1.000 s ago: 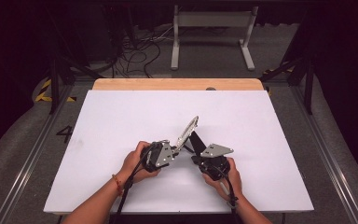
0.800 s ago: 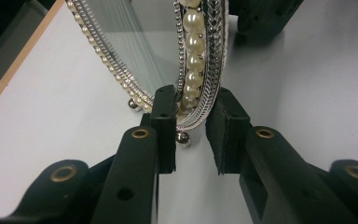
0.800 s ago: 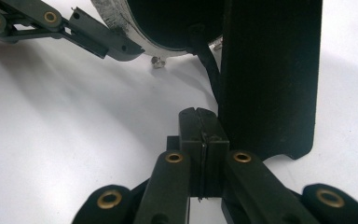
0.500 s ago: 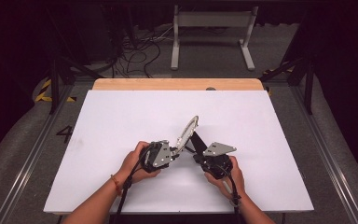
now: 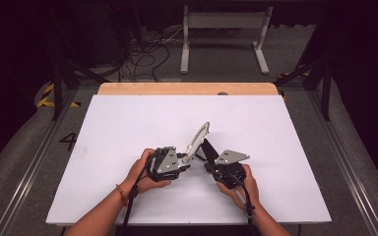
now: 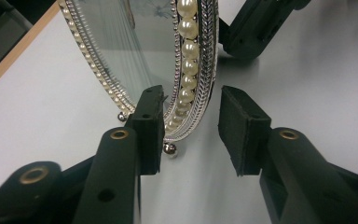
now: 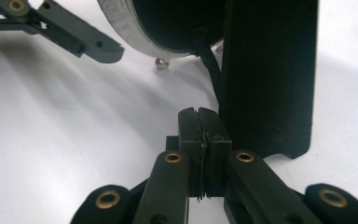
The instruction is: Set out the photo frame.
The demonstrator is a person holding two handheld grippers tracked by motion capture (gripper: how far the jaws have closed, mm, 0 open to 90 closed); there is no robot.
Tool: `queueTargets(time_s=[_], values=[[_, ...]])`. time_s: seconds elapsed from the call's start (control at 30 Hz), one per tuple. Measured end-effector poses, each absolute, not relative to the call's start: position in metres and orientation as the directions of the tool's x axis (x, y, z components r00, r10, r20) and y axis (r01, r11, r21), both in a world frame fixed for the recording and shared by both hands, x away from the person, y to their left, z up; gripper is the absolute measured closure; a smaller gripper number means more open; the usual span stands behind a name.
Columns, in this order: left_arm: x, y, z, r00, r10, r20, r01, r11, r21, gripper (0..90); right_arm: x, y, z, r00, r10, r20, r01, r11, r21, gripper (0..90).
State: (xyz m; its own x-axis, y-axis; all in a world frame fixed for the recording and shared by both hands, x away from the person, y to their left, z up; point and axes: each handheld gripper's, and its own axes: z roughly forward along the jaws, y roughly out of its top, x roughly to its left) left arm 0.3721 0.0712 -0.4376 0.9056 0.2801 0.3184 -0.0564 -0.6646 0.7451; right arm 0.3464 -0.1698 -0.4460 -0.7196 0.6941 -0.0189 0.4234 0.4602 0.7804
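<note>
A white desk (image 5: pixel 128 128) fills the middle of the frame, with a bare wooden strip (image 5: pixel 187 89) along its far edge. Low and centre, two hands come in from the bottom edge. The left tongs (image 5: pixel 183 164) point right, their tips at the lower end of an oval framed mirror (image 5: pixel 197 142) that stands tilted, leaning up toward the right. The right tongs (image 5: pixel 210 166) sit just right of the mirror, behind its black prop (image 5: pixel 208 147). Beyond the desk, at the top of the frame, cables (image 5: pixel 142 56) and a grey stand (image 5: pixel 224 29) rest on the dark floor (image 5: pixel 295 54).
</note>
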Motion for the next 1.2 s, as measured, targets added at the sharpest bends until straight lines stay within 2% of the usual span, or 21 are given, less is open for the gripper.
queueTargets(time_s=[0.1, 0.17, 0.7, 1.2], values=[[0.374, 0.07, -0.439, 0.903, 0.29, 0.318, -0.048, -0.668, 0.743, 73.2, 0.347, -0.17, -0.447, -0.72, 0.694, -0.019, 0.426, 0.463, 0.777, 89.7], [0.374, 0.071, -0.439, 0.902, 0.288, 0.322, -0.05, -0.671, 0.74, 73.8, 0.347, -0.17, -0.447, -0.717, 0.697, -0.021, 0.428, 0.464, 0.775, 90.0], [0.364, 0.065, -0.435, 0.893, 0.245, 0.376, -0.1, -0.709, 0.698, 73.6, 0.349, -0.173, -0.449, -0.722, 0.691, -0.035, 0.429, 0.488, 0.76, 90.0], [0.365, 0.062, -0.437, 0.901, 0.251, 0.353, -0.091, -0.687, 0.72, 72.7, 0.355, -0.182, -0.449, -0.716, 0.697, -0.029, 0.431, 0.475, 0.767, 90.0]])
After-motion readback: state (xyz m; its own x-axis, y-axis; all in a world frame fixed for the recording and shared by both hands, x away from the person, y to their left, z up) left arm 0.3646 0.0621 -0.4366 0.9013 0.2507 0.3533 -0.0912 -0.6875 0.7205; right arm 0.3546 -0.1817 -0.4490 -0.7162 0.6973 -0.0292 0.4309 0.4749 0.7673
